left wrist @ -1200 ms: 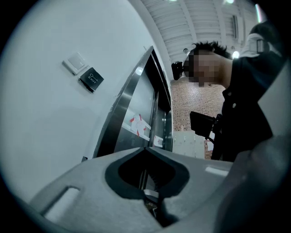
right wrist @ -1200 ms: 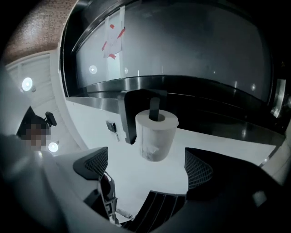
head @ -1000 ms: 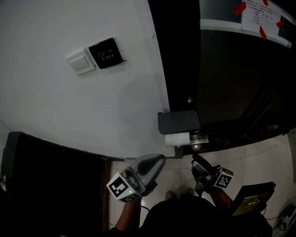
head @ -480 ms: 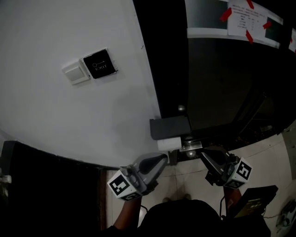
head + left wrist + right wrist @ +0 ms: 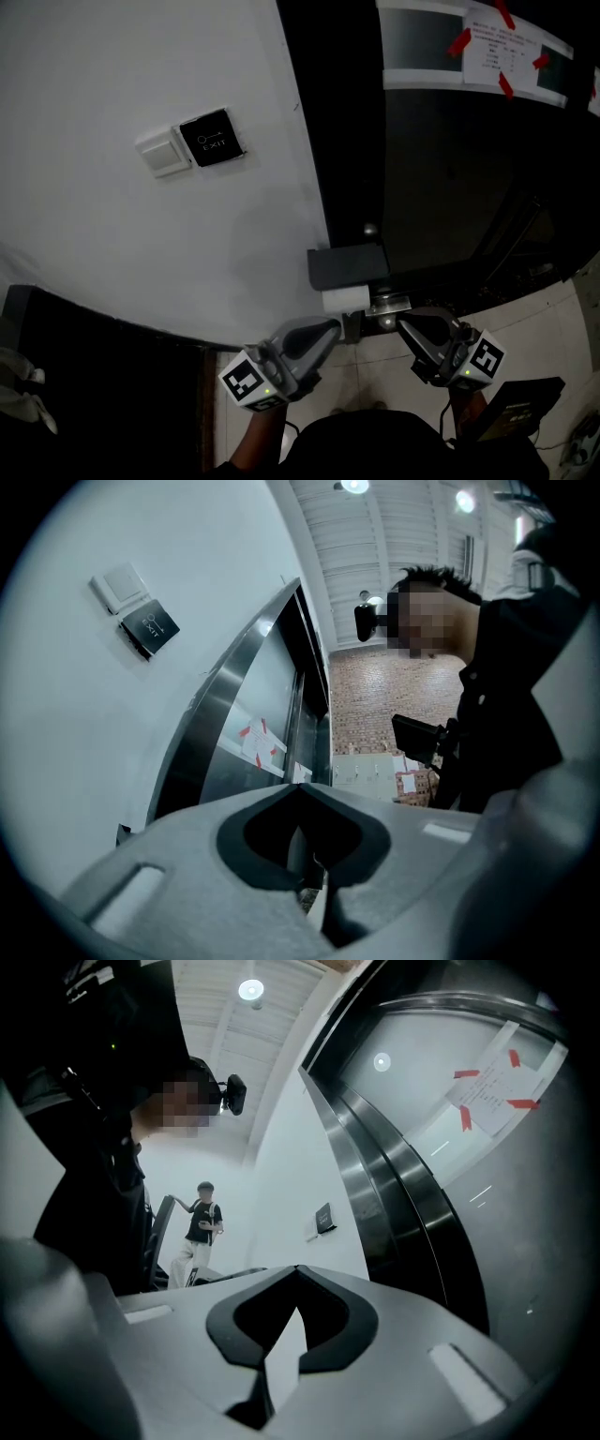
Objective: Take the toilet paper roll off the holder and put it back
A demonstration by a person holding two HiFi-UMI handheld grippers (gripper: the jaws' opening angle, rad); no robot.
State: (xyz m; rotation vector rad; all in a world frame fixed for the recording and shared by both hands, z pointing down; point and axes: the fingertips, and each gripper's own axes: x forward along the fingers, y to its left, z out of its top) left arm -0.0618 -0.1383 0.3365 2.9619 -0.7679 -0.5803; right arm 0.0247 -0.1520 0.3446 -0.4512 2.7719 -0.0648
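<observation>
In the head view the white toilet paper roll [image 5: 345, 299] hangs on the wall under the holder's black cover [image 5: 348, 266], beside the edge of a dark glass door. My left gripper [image 5: 322, 331] is shut and empty; its tips point up at the roll from just below, a little apart from it. My right gripper [image 5: 407, 330] is shut and empty too, below and to the right of the roll, near a small metal bracket [image 5: 389, 303]. The left gripper [image 5: 302, 789] and the right gripper [image 5: 298, 1271] each show meeting jaws with nothing between them in their own views.
A black exit button plate [image 5: 213, 139] and a white switch [image 5: 165, 153] sit higher on the white wall. The glass door carries a paper notice [image 5: 494, 52] held by red tape. Dark furniture [image 5: 94, 375] stands at lower left, a dark box [image 5: 511, 408] at lower right. A person [image 5: 202, 1227] stands far off.
The right gripper has risen and swung to the right, ending beside the holder's lower right. The left gripper has stayed under the roll. The head camera has shifted slightly.
</observation>
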